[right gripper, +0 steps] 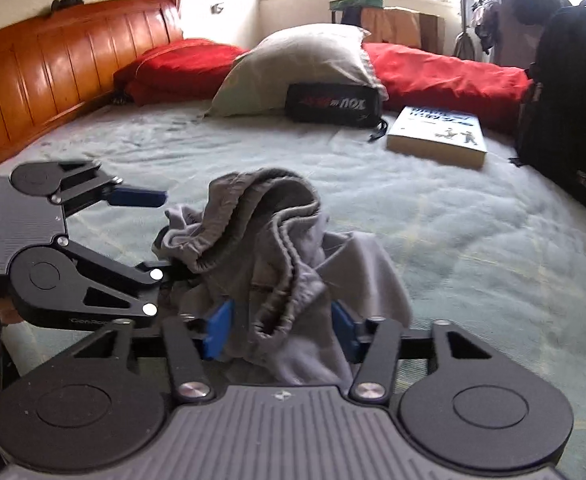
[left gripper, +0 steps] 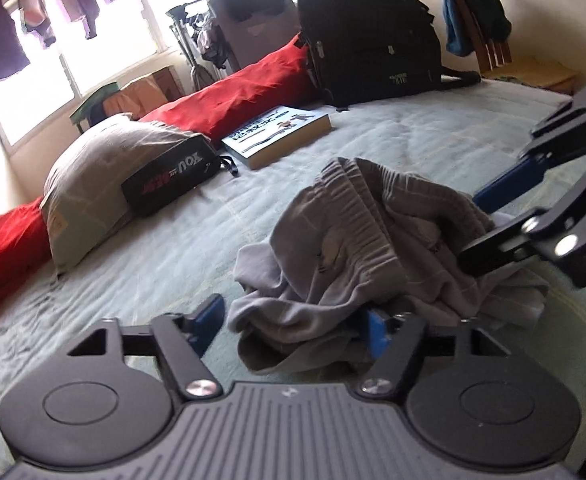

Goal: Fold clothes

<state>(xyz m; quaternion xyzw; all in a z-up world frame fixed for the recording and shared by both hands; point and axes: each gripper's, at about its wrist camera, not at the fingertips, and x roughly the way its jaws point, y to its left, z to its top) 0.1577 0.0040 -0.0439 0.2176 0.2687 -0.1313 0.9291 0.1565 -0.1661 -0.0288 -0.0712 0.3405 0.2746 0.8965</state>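
blue fingertips of the left gripper fill the bottom of the left wrist view, spread wide, one pad buried in the crumpled grey shorts lying at centre on the pale bedsheet; the right gripper enters from the right, also wide apart

right wrist view: the right gripper at the bottom straddles the grey shorts, pads apart, not clamped; a book sits upper right
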